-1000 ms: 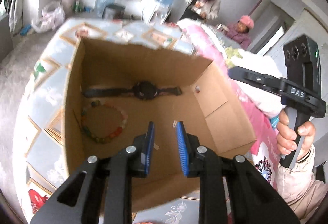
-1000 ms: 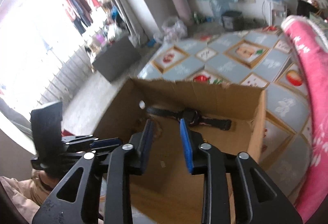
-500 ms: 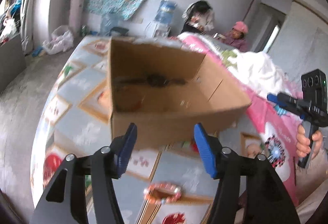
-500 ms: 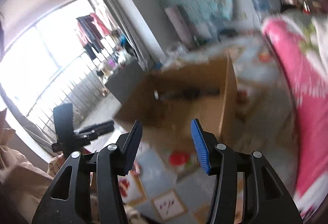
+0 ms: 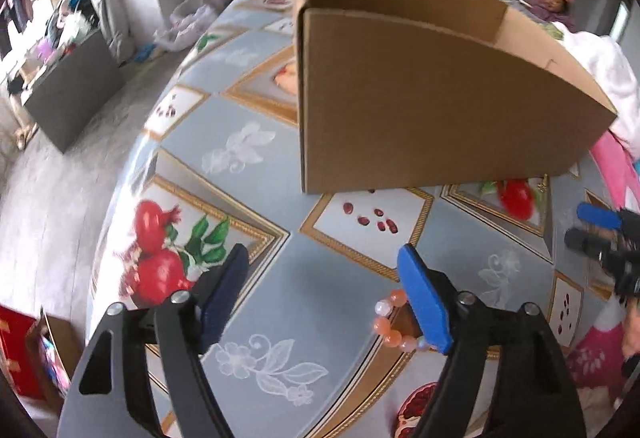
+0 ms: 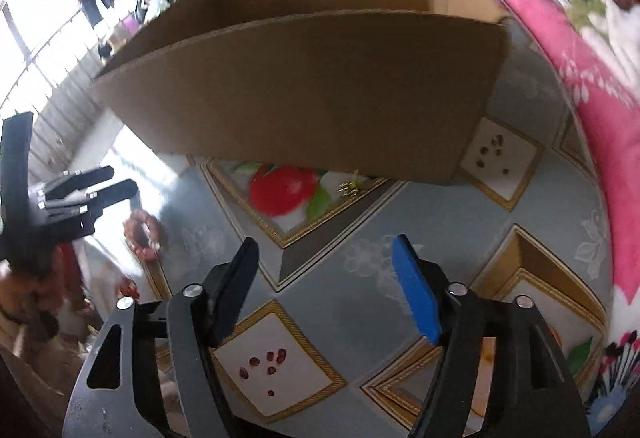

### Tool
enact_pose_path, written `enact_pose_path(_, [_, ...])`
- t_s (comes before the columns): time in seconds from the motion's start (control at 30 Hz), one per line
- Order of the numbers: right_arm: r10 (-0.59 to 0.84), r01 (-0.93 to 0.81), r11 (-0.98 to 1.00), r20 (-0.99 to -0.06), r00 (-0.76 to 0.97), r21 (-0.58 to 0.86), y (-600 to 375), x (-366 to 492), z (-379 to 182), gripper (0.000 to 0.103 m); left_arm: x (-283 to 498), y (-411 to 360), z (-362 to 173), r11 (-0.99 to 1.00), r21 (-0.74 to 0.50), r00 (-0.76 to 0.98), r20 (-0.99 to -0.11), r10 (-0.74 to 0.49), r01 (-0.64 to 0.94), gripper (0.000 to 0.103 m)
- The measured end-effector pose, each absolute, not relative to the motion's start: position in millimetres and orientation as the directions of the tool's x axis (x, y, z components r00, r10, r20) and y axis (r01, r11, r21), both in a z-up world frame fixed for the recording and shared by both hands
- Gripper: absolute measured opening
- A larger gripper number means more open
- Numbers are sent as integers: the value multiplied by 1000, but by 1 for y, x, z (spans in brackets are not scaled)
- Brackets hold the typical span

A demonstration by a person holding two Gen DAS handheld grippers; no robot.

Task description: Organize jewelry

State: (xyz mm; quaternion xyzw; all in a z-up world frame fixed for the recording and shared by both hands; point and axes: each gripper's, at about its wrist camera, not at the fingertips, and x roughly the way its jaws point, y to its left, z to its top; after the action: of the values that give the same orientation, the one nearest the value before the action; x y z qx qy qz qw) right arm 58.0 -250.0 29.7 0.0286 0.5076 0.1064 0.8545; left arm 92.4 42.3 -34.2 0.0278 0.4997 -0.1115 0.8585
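Both tools hang over the table [image 5: 240, 125], which wears a glossy blue-grey cloth printed with pomegranates and gold-framed diamonds. The left hand-held gripper [image 5: 320, 290] has its jaws well apart, having just been opening, and nothing sits between them. A bracelet of orange and pale beads [image 5: 394, 322] lies on the cloth just beside the blue right-hand finger, which hides part of it (the pad does not press on it). The right hand-held gripper [image 6: 326, 286] also has its jaws spread, likewise just opened further, with only bare cloth between them.

A cardboard box [image 5: 432, 105] stands on the table beyond both tools, its near wall facing the cameras and its inside out of sight. In the right wrist view a small gold-coloured piece [image 6: 349, 189] lies on the cloth at the foot of the box wall; it is too small to name. A pink blanket [image 6: 592, 105] runs along the table's right edge.
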Motion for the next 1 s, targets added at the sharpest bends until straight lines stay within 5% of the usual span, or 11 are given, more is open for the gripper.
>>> enact_pose_path(0.73, [24, -24, 1000, -901, 434, 14, -252, 69, 14, 94, 102, 28, -50, 988, -3, 420, -905, -67, 152, 97])
enact_pose_path(1.0, [17, -13, 1000, -897, 443, 12, -250, 68, 13, 95, 104, 24, -50, 989, 0, 423, -904, -64, 148, 97])
